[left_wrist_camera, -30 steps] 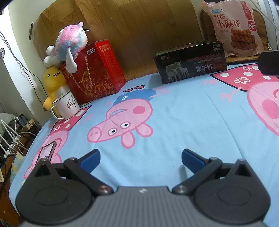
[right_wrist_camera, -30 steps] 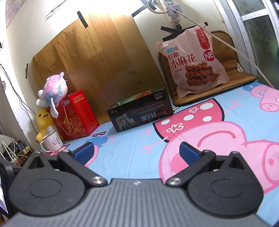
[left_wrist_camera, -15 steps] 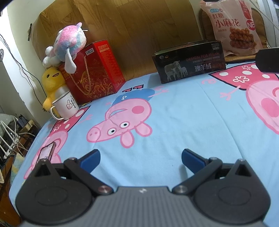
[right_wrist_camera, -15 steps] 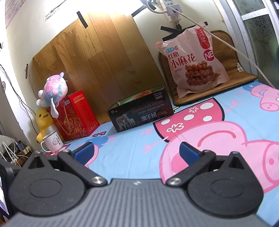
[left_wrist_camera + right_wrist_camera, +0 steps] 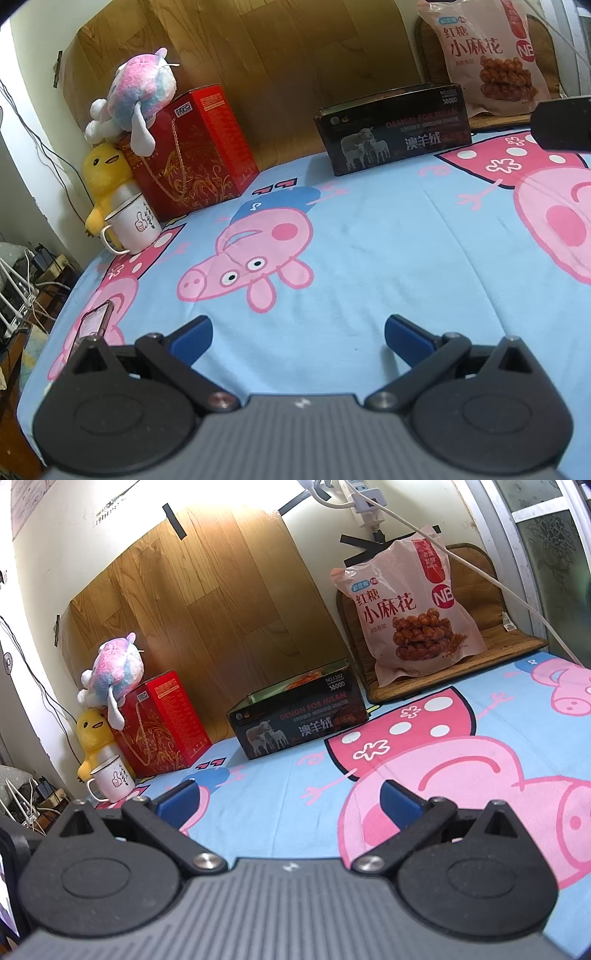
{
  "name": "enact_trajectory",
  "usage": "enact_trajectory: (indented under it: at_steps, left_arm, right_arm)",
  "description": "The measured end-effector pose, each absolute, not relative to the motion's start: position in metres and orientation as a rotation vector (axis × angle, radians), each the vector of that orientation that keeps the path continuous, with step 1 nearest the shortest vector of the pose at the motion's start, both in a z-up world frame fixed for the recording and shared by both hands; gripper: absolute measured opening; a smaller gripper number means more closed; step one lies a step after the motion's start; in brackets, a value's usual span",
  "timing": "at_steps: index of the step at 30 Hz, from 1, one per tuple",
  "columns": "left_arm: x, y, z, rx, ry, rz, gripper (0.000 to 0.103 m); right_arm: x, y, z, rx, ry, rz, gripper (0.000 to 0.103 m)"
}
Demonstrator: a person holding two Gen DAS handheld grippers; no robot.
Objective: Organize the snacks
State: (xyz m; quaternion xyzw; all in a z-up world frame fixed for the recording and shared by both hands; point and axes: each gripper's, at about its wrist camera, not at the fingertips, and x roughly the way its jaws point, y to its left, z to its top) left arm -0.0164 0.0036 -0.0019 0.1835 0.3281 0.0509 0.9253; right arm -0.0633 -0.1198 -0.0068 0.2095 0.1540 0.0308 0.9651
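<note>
We see a pink snack bag (image 5: 410, 605) printed with fried twists, standing far right; our left gripper (image 5: 297, 338) and right gripper (image 5: 288, 801) are both spread wide, holding nothing.

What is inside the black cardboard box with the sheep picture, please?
The black cardboard box with the sheep picture is open on top. In the right wrist view, something orange-red shows just above its rim. The front wall covers the rest, so what it is cannot be told.

Snack bag (image 5: 491, 55) top cut off; box (image 5: 299, 716) contents hidden
</note>
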Motion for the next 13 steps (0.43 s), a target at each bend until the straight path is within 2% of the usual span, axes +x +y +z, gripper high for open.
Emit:
enact_trajectory:
  at_steps: [13]
  left_arm:
    - [-0.0163, 0.0051, -0.0031, 0.369, 0.671, 0.089, 0.103]
  right_arm:
    - [-0.0631, -0.1194, -0.0071, 0.423, 0.314, 0.062, 0.103]
